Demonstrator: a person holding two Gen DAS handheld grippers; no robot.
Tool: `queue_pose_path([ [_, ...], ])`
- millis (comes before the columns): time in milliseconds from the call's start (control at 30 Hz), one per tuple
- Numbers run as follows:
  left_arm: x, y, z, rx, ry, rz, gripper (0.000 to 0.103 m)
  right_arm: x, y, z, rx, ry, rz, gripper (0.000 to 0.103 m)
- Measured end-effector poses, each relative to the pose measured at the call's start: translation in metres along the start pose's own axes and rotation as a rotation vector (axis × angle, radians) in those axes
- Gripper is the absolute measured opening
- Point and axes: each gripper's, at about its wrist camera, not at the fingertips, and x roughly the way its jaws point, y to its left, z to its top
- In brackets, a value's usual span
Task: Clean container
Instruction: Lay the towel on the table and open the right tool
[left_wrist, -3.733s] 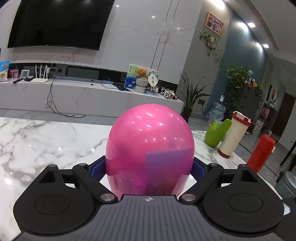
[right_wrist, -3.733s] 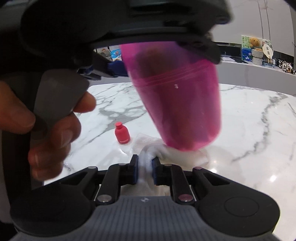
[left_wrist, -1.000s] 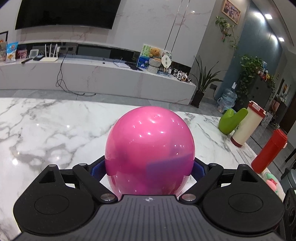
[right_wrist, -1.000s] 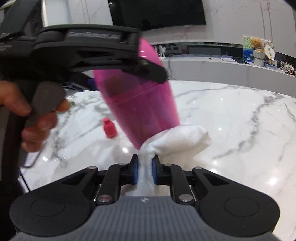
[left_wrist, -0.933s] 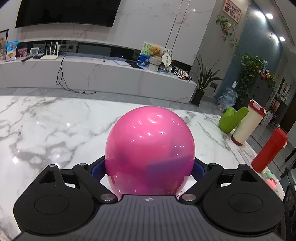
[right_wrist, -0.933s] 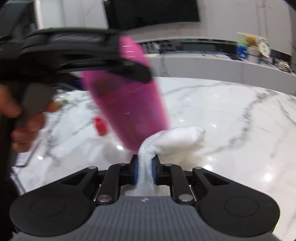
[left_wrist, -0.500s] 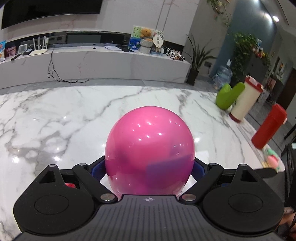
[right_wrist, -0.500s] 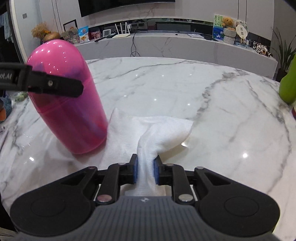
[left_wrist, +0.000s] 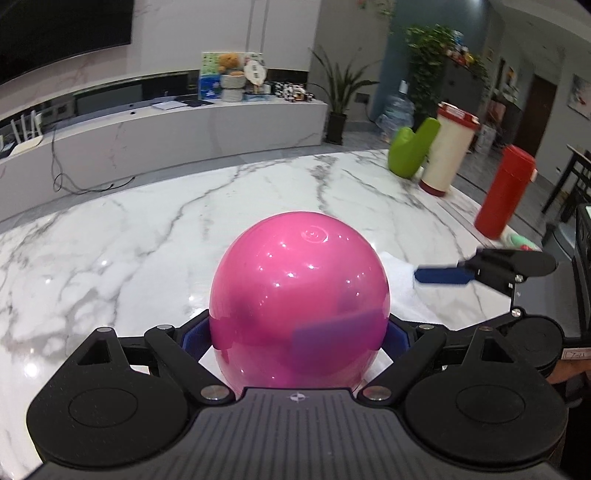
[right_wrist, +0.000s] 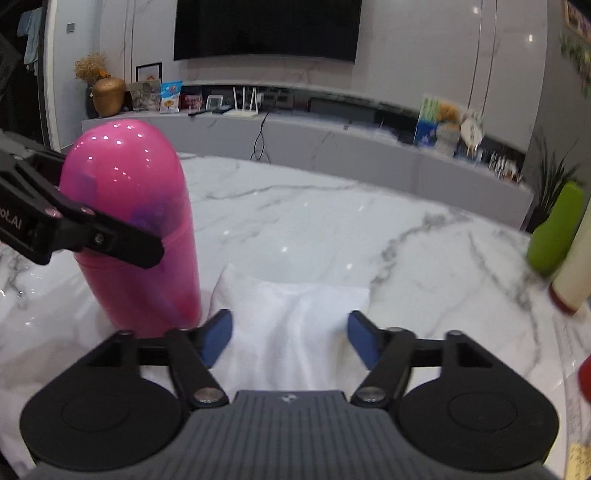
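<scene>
Glossy domed pink container (left_wrist: 299, 295), crumpled cloth (right_wrist: 291, 314).

Left wrist view: the left claw (left_wrist: 298, 334) body hides the pink container's (left_wrist: 299, 295) base; the white cloth (left_wrist: 400, 286) shows only partly behind it. Right wrist view: a red object (right_wrist: 584, 373) is cut off at the right edge; shelf items (right_wrist: 448, 131) are blurred.

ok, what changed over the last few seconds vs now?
The right gripper opened and released the white cloth, which now lies on the marble table. The pink container came down from mid-air to stand beside the cloth. The left gripper stays shut on it.
</scene>
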Motion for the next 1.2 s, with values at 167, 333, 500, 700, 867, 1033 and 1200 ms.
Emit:
queue_pose_path([
  [167,0.000,-0.005,-0.002,0.012,-0.007,0.011,0.090,0.009,0.006,-0.003,-0.025,0.010,0.038,0.074],
  [333,-0.001,-0.004,-0.003,-0.019,-0.027,0.033,0.090,0.030,0.004,-0.013,0.006,0.074,0.041,0.066],
  [500,-0.003,-0.008,-0.006,-0.027,-0.043,0.074,0.091,0.034,-0.001,-0.017,0.008,0.083,0.015,0.029],
  [700,-0.005,-0.012,-0.009,-0.027,-0.080,0.126,0.095,0.034,-0.006,-0.015,0.044,0.073,0.013,0.012],
  [867,-0.011,-0.013,-0.014,-0.055,-0.125,0.158,0.102,0.022,-0.014,-0.005,0.093,0.028,0.024,0.011],
  [1033,-0.018,-0.023,-0.019,-0.035,-0.132,0.186,0.102,0.027,-0.011,-0.010,0.077,0.067,0.016,0.017],
  [1200,-0.026,-0.029,-0.028,-0.022,-0.154,0.234,0.102,0.022,-0.006,-0.010,0.072,0.036,0.028,0.070],
])
